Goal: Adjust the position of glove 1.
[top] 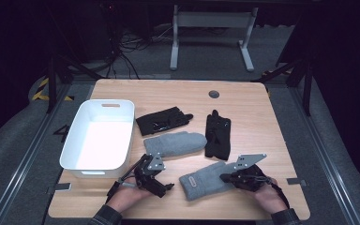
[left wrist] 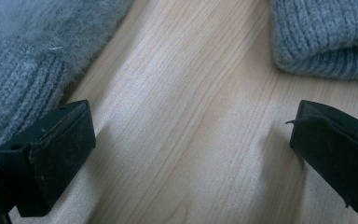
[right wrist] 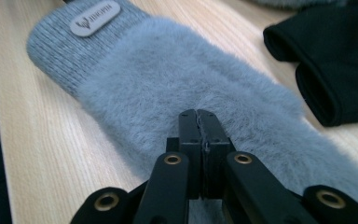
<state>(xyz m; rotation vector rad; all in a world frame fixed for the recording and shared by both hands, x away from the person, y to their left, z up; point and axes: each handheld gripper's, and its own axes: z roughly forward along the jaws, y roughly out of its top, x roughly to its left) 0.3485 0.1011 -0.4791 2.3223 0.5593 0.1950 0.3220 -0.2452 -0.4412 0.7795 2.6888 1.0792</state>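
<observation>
**Right hand-held gripper pinched on the near grey mitten, whose length runs up and away to the right**

Nearest the person, the right hand-held gripper (top: 226, 177) has its jaws pressed together on the fluffy top of the near grey mitten (top: 205, 180), which lies on the surface (top: 262, 122) with its labelled cuff (right wrist: 89, 21) toward the person's left and its fingertip end under the right hand. The left hand-held gripper (top: 151, 165) stands wide over bare wood between the two mittens, holding nothing, so the right hand is plainly the one on this mitten. Farther off lie the second grey mitten (top: 175, 143), its cuff by the left hand-held gripper, then two black gloves (top: 161, 120). The white bin (top: 98, 136) sits to the far left, well apart from the held mitten.
</observation>
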